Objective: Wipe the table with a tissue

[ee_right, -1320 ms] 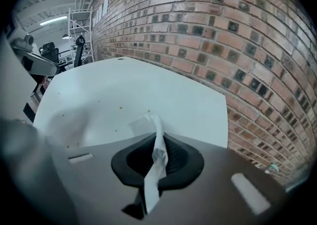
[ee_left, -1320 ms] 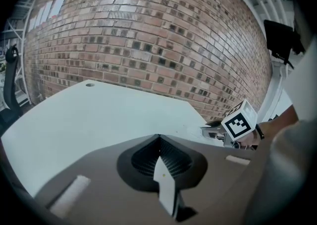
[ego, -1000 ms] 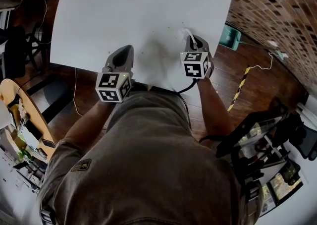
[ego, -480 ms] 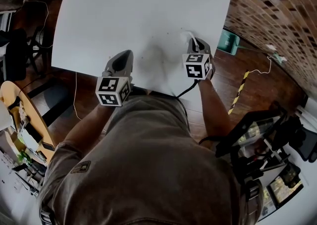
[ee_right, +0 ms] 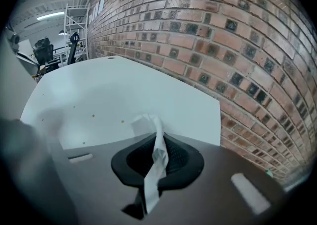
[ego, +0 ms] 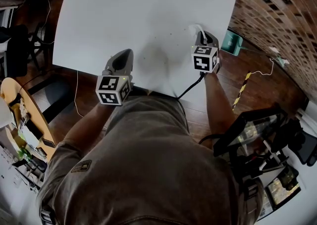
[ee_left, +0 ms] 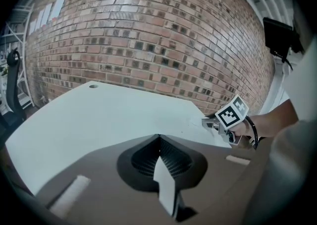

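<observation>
White tissue, pinched in the closed jaws of my right gripper, has slid rightward across the table, nearly finishing that stroke, while my left gripper waits, jaws together, empty.

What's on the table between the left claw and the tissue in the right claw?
Bare table, only a faint grey smudge and tiny specks, per the head view; left claw shut, right claw pinching the tissue.

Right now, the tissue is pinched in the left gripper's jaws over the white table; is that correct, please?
Not quite: the tissue is pinched by the right gripper, not the left, over the white table. The right gripper view shows it.
</observation>
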Available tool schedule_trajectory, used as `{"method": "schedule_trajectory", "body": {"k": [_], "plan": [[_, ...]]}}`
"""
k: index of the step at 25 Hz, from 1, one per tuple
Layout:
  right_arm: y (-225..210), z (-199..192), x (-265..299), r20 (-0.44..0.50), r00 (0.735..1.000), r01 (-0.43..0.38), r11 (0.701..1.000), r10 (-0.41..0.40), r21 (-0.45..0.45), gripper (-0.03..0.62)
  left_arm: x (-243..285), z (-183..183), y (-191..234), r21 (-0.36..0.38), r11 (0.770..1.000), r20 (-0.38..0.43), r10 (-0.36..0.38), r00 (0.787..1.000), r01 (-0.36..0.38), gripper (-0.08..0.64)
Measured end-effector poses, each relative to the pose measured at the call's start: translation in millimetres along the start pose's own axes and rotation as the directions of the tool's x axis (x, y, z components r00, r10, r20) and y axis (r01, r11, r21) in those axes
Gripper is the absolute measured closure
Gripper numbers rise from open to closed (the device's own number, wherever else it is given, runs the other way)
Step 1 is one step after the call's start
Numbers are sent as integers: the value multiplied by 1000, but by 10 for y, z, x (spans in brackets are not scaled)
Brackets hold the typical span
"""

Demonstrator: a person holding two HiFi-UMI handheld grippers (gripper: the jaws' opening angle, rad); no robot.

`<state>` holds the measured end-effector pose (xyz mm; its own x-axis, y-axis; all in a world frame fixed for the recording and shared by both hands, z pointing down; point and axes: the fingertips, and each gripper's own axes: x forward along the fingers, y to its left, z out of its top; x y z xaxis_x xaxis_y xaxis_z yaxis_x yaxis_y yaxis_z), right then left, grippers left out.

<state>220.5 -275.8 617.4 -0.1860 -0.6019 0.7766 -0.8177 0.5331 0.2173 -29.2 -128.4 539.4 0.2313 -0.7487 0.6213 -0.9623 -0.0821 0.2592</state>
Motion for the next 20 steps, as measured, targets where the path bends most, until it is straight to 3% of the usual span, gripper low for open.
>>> {"method": "schedule_trajectory", "body": {"k": [20], "plan": [[432, 226, 85, -7, 997, -74, 994, 74, -82, 569, -32, -12, 126, -29, 1000, 16, 6, 1000, -6, 558]]}}
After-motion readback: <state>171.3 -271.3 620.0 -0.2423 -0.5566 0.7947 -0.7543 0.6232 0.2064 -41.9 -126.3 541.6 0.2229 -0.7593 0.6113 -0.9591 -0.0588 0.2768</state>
